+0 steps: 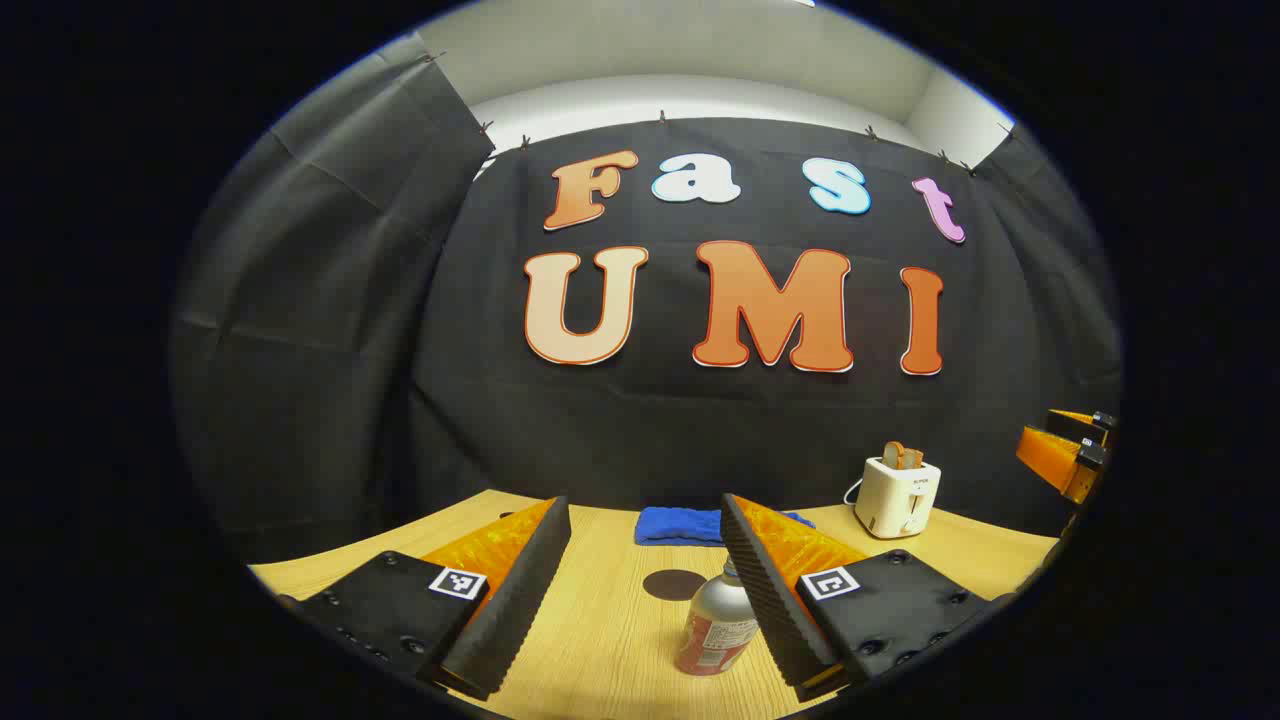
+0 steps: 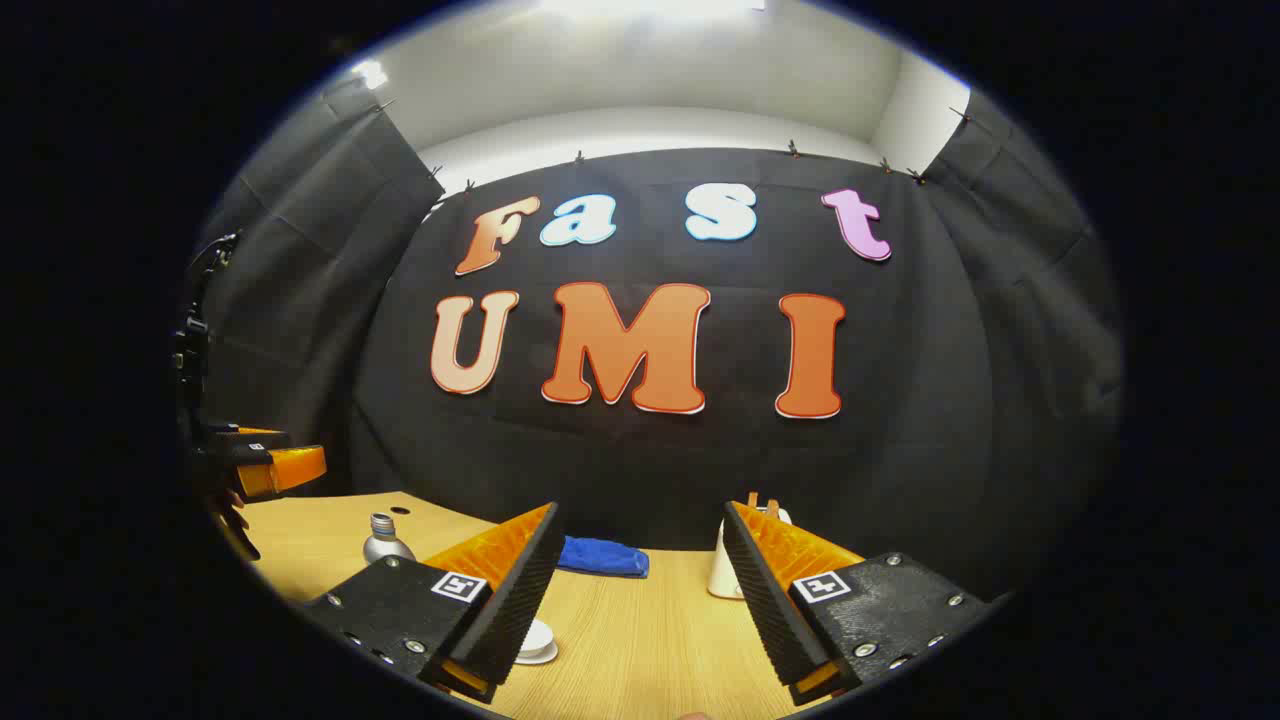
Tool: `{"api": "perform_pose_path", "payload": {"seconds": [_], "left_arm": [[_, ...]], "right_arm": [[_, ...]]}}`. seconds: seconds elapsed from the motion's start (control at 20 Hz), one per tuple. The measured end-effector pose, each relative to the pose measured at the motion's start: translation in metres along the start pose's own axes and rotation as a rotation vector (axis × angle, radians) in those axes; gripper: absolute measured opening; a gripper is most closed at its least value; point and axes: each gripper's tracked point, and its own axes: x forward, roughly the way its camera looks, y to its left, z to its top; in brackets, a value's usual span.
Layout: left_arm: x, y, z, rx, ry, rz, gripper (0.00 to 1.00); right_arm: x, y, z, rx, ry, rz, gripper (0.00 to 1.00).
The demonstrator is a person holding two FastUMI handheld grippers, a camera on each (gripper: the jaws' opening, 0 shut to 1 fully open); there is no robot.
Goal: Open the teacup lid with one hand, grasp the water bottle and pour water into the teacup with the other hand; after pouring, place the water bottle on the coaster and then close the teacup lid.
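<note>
Left tool (image 1: 645, 585) gapes wide, empty — bottle (image 1: 718, 625) stands on the bench (image 1: 610, 630) by its right finger, coaster (image 1: 673, 584) beyond. Right tool (image 2: 640, 590) equally wide, empty; teacup (image 2: 533, 640) near its left finger. Risk: an off-centre approach tips the bottle.

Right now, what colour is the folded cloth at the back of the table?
Blue; the folded cloth shows best in the left gripper view.

A pale wooden table (image 1: 600, 640) spans the lower frame of both views. On it stand a silver metal water bottle with a red label (image 1: 718, 625), lower centre, a flat round dark coaster (image 1: 673, 584) just behind it, a folded blue cloth (image 1: 680, 524) at the back edge, and a cream toaster (image 1: 899, 494) at right. In the right gripper view, a white lidded teacup (image 2: 533, 641) sits at lower left-centre.
</note>
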Motion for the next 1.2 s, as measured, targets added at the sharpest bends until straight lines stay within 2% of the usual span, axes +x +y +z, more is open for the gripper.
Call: {"api": "perform_pose_path", "payload": {"seconds": [0.05,0.45,0.6,0.85,1.2], "left_arm": [[0.000,0.000,0.000,0.003,-0.001,-0.001,0.99],[0.002,-0.013,-0.002,-0.003,0.000,-0.046,1.00],[0.003,-0.012,-0.006,-0.004,0.011,-0.044,0.96],[0.003,-0.012,-0.013,0.005,0.032,-0.037,1.00],[0.001,-0.019,-0.015,0.022,0.036,-0.048,1.00]], "right_arm": [[0.002,0.005,-0.001,0.000,0.003,0.013,0.95],[0.009,0.033,-0.008,0.005,0.022,0.088,0.95],[0.011,0.039,-0.014,-0.001,0.037,0.105,0.95],[0.013,0.043,-0.019,0.007,0.045,0.129,0.95],[0.019,0.052,-0.040,0.024,0.080,0.169,0.95]]}}
